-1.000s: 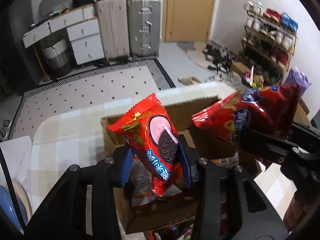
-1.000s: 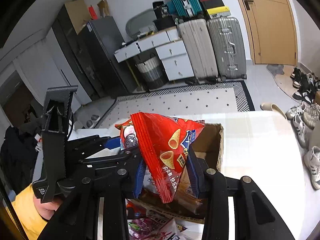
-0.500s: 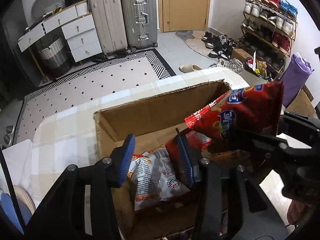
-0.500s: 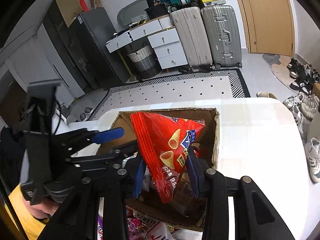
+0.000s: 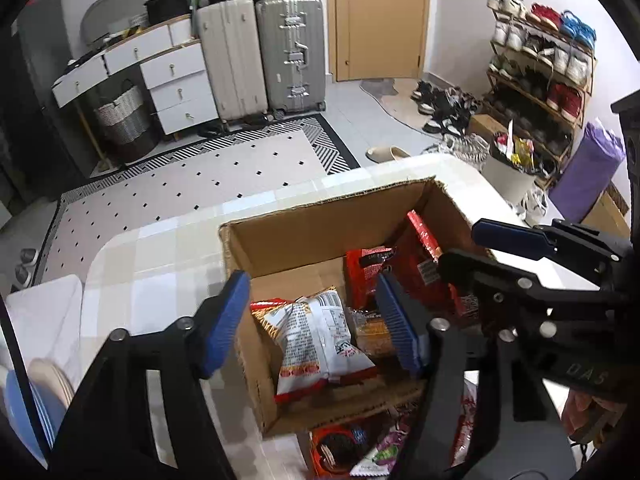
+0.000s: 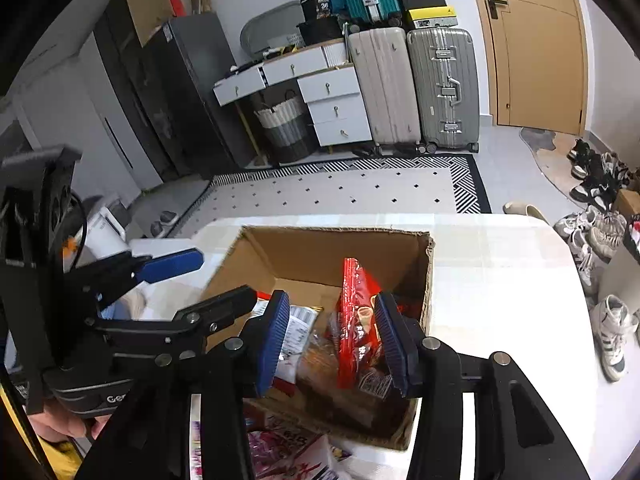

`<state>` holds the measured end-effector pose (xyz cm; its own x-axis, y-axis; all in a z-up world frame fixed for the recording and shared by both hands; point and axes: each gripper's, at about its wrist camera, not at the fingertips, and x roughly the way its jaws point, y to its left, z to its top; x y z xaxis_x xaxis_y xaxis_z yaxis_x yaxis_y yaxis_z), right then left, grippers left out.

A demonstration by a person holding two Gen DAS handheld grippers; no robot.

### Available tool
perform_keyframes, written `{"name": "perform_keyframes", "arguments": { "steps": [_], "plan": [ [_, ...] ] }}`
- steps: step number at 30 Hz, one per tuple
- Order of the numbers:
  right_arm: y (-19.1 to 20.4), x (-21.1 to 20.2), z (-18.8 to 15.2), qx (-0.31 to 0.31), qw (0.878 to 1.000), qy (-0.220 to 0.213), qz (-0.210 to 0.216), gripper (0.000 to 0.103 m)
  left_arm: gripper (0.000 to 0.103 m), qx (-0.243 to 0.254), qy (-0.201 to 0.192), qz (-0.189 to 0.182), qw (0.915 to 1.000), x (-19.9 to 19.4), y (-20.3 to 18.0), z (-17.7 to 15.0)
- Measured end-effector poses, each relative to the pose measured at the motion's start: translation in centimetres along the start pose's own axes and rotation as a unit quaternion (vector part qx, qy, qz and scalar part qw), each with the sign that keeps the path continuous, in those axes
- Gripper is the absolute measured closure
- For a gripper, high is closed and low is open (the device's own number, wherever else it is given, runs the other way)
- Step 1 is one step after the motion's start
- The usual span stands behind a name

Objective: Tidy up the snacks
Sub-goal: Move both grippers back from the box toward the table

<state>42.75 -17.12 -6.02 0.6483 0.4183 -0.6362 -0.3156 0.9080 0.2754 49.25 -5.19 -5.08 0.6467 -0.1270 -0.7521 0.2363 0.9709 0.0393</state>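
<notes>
The table (image 6: 500, 280) carries an open box (image 5: 320, 216), the landmark for what follows. Inside the box lie several packets: a white bag (image 5: 316, 336) toward its near left, a red bag (image 6: 354, 312) standing on edge toward its right wall, and darker packets beneath, not clearly legible. Just outside the box's near wall, more snacks (image 5: 352, 448) remain on the table, so the sorting is judged part done. The left gripper (image 5: 312, 320) hangs over the box's near left corner, its jaws just opened and empty. The right gripper (image 6: 332, 336) stands over the box's near right, jaws likewise just parting, the red bag between but apparently released.
</notes>
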Motion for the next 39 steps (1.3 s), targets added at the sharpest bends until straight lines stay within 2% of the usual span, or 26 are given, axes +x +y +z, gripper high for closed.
{"name": "perform_keyframes", "arguments": {
  "steps": [2,15,16,19,20,21,23,25,27,31,35,39],
  "plan": [
    [0.0,-1.3,0.0,0.009,1.0,-0.011,0.007,0.057,0.026,-0.006,-0.01,0.002,0.9999,-2.0,0.2,-0.8],
    [4.6,-13.0,-1.3,-0.016,0.996,-0.077,0.035,0.052,0.023,-0.008,-0.081,0.013,0.9966,-16.9,-0.7,-4.3],
    [5.3,-14.1,-1.6,-0.021,0.996,-0.085,0.036,0.049,0.022,-0.009,-0.086,0.011,0.9961,-17.9,-0.8,-4.5],
    [7.0,-17.8,-2.7,-0.036,0.992,-0.115,0.033,0.029,0.018,-0.014,-0.108,0.007,0.994,-22.2,-1.2,-5.5],
    [7.3,-18.9,-3.1,-0.039,0.991,-0.125,0.033,0.026,0.016,-0.017,-0.117,0.005,0.993,-23.7,-1.4,-5.9],
    [7.7,-20.1,-3.6,-0.041,0.989,-0.137,0.035,0.025,0.014,-0.018,-0.123,0.003,0.9922,-24.9,-1.5,-6.2],
    [8.5,-22.3,-4.6,-0.049,0.986,-0.152,0.038,0.021,0.0,-0.018,-0.145,0.006,0.9893,-27.9,-2.0,-7.2],
    [9.1,-24.3,-5.8,-0.053,0.984,-0.166,0.037,0.018,0.0,-0.018,-0.171,0.009,0.9851,-31.2,-2.4,-8.4],
    [9.6,-26.1,-6.7,-0.06,0.981,-0.183,0.034,0.015,0.0,-0.017,-0.177,-0.01,0.984,-33.5,-2.8,-9.5],
    [10.4,-29.4,-9.2,-0.073,0.975,-0.209,0.02,0.008,0.0,-0.024,-0.193,-0.024,0.9806,-38.3,-3.3,-12.1],
    [11.1,-31.6,-11.8,-0.08,0.971,-0.224,0.018,0.002,0.0,-0.025,-0.216,-0.009,0.976,-42.1,-3.9,-15.5],
    [11.5,-33.1,-14.3,-0.076,0.967,-0.244,0.016,0.001,0.0,-0.028,-0.232,0.003,0.9722,-45.5,-4.6,-19.6]
  ]
}}
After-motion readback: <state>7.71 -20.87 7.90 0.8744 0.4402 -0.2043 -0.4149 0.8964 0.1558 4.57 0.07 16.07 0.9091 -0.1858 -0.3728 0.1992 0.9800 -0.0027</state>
